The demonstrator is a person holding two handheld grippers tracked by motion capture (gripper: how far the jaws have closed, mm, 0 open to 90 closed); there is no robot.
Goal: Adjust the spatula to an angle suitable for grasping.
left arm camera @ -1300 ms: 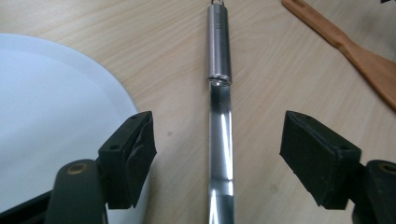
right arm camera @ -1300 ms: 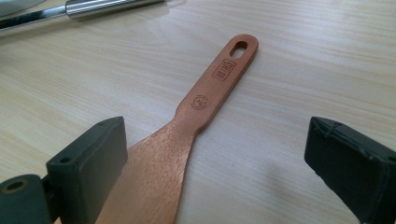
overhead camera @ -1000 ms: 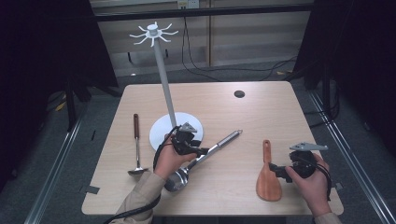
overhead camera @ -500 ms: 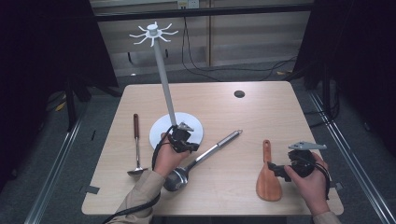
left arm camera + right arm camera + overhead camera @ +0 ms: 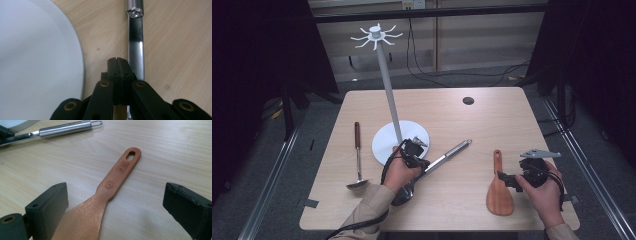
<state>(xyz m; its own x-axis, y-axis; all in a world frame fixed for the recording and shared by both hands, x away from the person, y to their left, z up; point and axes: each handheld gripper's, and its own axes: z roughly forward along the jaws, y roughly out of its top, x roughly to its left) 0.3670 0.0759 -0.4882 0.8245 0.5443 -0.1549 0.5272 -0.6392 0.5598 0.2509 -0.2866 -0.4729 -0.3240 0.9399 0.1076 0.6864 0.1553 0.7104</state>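
Left gripper [image 5: 117, 61], jaws pressed together, sits btwn rack's white base [image 5: 387, 142] and steel utensil [image 5: 447, 154], just beside its shaft; right gripper [image 5: 115, 202], jaws spread wide, straddles wooden spatula [image 5: 498, 186] flat on table [image 5: 492, 115]; ladle [image 5: 356, 162] lies well apart, far left.

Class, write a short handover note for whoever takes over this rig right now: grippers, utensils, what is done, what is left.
Left gripper: jaws shut, empty, beside the steel utensil's handle, next to the stand's white base.
Right gripper: jaws open, either side of the wooden spatula, not gripping.
Ladle lies at the table's left.
Done: nothing hangs on the stand's hooks.
Left: probably gripping and hanging all three utensils.
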